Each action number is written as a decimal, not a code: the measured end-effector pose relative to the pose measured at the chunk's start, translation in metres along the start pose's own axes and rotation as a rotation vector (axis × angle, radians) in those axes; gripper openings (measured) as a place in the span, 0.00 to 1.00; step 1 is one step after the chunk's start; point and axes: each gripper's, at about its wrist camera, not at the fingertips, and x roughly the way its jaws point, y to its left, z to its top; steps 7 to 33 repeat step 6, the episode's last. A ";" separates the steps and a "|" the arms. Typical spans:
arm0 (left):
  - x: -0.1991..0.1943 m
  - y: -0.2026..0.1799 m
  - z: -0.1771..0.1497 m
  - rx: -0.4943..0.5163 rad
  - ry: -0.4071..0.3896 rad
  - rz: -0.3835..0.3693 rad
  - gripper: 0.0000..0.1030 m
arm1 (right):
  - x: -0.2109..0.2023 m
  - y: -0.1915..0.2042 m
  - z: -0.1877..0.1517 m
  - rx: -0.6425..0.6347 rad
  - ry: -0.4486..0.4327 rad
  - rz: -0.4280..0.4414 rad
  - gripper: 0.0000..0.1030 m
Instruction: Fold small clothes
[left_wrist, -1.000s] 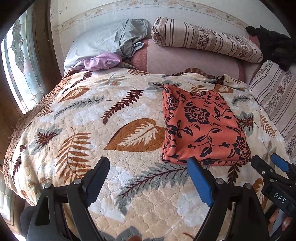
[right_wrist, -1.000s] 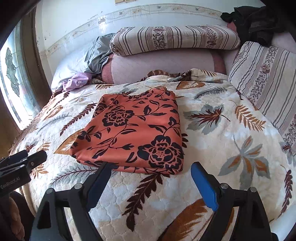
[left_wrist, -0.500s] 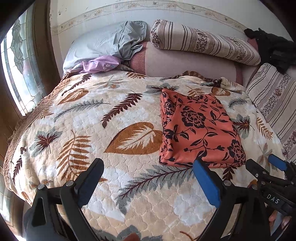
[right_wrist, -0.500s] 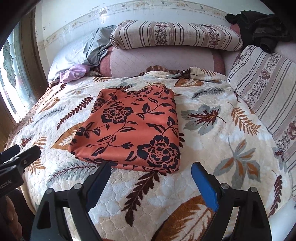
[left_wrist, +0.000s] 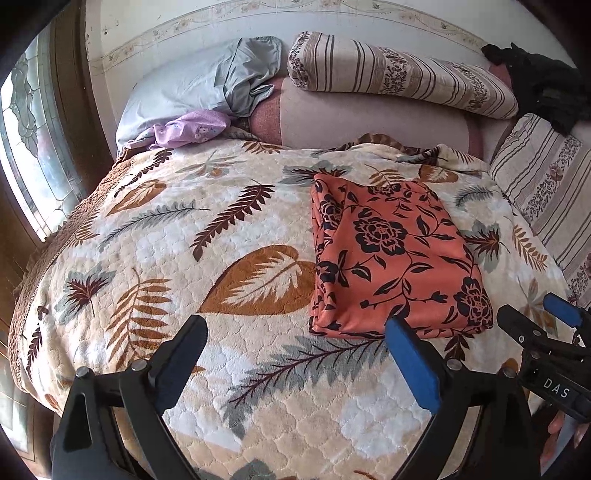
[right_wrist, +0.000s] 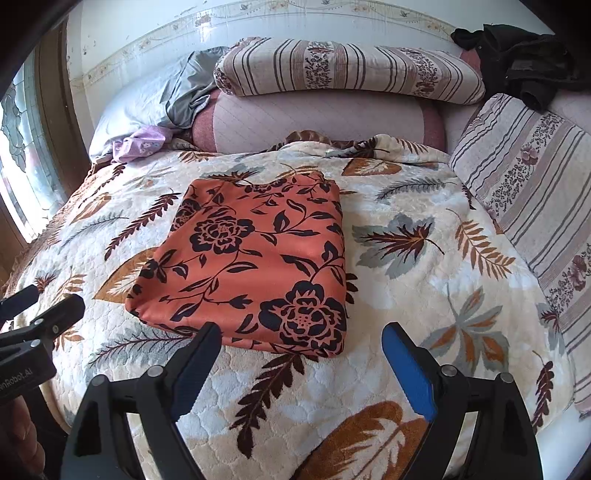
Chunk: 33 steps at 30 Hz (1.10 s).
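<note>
**A:** So it's a bedroom, bed (left_wrist: 155, 236) covered in a cream blanket with a big leaf print, stained-glass window (left_wrist: 26, 147) off to one side. Striped pillows (right_wrist: 343, 70) and a pinkish bolster (right_wrist: 317, 118) stacked at the head, plus some black clothing (right_wrist: 517, 59) dumped in the corner.

**B:** Where's the thing being folded?

**A:** The orange floral cloth (right_wrist: 255, 266) is lying folded into a neat rectangle, flat on the blanket, roughly mid-bed.

**B:** And the grippers?

**A:** Left hand-held gripper (left_wrist: 295, 354) has its jaws spread wide, nothing between them, hovering near the cloth's near left corner. Right hand-held gripper (right_wrist: 303, 362) is also wide open and empty, just short of the cloth's near edge, not touching it.
</note>
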 end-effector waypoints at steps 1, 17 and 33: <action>0.001 -0.001 0.001 0.003 -0.003 -0.002 0.94 | 0.001 0.001 0.001 -0.002 0.000 -0.001 0.88; 0.009 -0.005 0.007 0.001 -0.006 -0.006 0.94 | 0.006 0.002 0.006 -0.004 0.000 0.004 0.88; 0.009 -0.005 0.007 0.001 -0.006 -0.006 0.94 | 0.006 0.002 0.006 -0.004 0.000 0.004 0.88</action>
